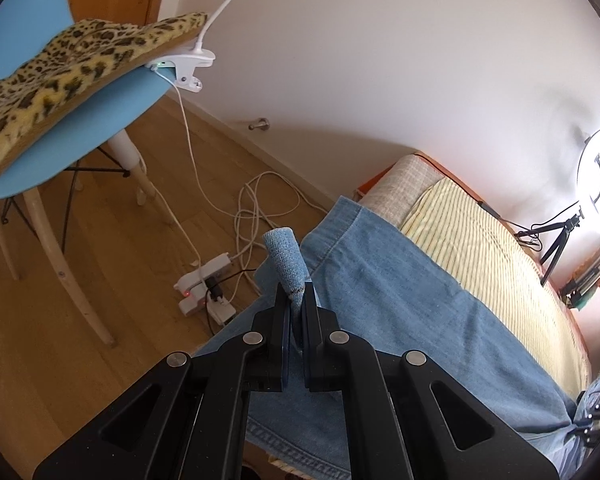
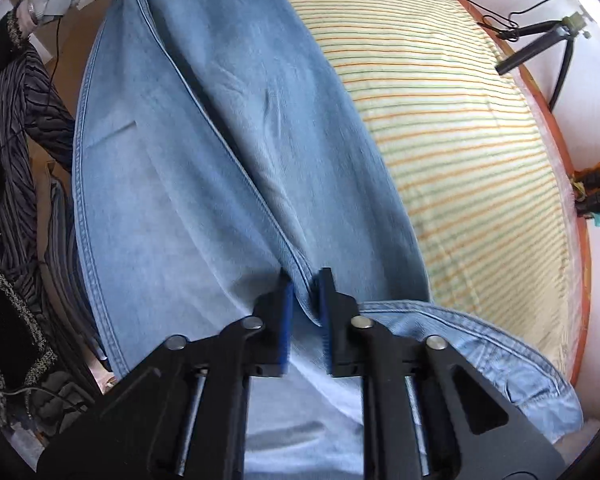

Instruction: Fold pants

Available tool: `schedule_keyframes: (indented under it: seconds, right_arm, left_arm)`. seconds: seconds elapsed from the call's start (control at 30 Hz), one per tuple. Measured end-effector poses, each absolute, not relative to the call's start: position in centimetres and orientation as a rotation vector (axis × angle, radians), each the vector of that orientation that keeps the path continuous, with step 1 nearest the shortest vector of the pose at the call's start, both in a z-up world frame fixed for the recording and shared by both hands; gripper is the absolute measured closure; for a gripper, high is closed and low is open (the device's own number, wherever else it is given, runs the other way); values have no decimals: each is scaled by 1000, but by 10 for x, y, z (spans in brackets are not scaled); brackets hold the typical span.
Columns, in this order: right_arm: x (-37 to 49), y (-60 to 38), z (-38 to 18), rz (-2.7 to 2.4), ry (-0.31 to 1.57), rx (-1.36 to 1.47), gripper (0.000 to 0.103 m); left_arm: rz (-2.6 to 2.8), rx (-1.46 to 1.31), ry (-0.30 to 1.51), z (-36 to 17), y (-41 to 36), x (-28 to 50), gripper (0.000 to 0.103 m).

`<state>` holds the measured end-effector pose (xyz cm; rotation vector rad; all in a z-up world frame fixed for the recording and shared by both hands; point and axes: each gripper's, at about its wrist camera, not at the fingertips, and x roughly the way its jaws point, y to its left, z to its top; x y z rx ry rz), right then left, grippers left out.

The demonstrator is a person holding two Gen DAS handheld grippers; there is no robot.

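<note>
light blue denim pants lie spread lengthwise on a bed w/ a striped sheet, hem end hanging past the edge. left claw pinches a hem fold; right claw pinches a seam ridge nr the waistband.

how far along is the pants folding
Early stage. Done: the jeans lie lengthwise on the striped bed cover, legs side by side. In hand: the left gripper is shut on a pinched-up bit of denim, and the right gripper has its fingers around a seam ridge near the waistband. Left: no fold across the length shows yet.
</note>
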<state>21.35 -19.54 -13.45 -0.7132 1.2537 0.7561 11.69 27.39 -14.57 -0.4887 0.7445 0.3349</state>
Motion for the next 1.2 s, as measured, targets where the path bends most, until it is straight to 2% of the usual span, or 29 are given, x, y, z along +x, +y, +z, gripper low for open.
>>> schedule_keyframes:
  seconds: [0.13, 0.33, 0.5, 0.6, 0.73, 0.8, 0.87, 0.97, 1.07, 1.2]
  right_arm:
    - [188, -191, -115, 712, 1183, -721, 98]
    - [167, -193, -65, 573, 1039, -686, 98]
    - [135, -185, -26, 607, 1004, -630, 98]
    - [124, -180, -41, 674, 1053, -596, 99]
    - [100, -169, -89, 732, 1173, -618, 99]
    - [92, -169, -105, 746, 1212, -604, 99]
    - [95, -171, -116, 762, 1239, -586, 99]
    - [97, -176, -127, 761, 1264, -550, 98]
    - [100, -185, -135, 747, 1283, -495, 98]
    - [99, -194, -132, 729, 1268, -400, 91]
  left_arm:
    - [329, -491, 737, -142, 275, 119, 100]
    - [301, -479, 710, -122, 279, 126, 100]
    - [270, -440, 664, -98, 282, 123, 100]
    - [287, -439, 731, -119, 293, 117, 100]
    - [286, -483, 915, -174, 308, 112, 100]
    - [302, -437, 966, -184, 308, 112, 95]
    - [316, -418, 966, -184, 308, 110, 93]
    - [363, -418, 969, -181, 314, 107, 82]
    - [386, -429, 953, -176, 317, 106, 81]
    - [393, -361, 893, -151, 304, 109, 81]
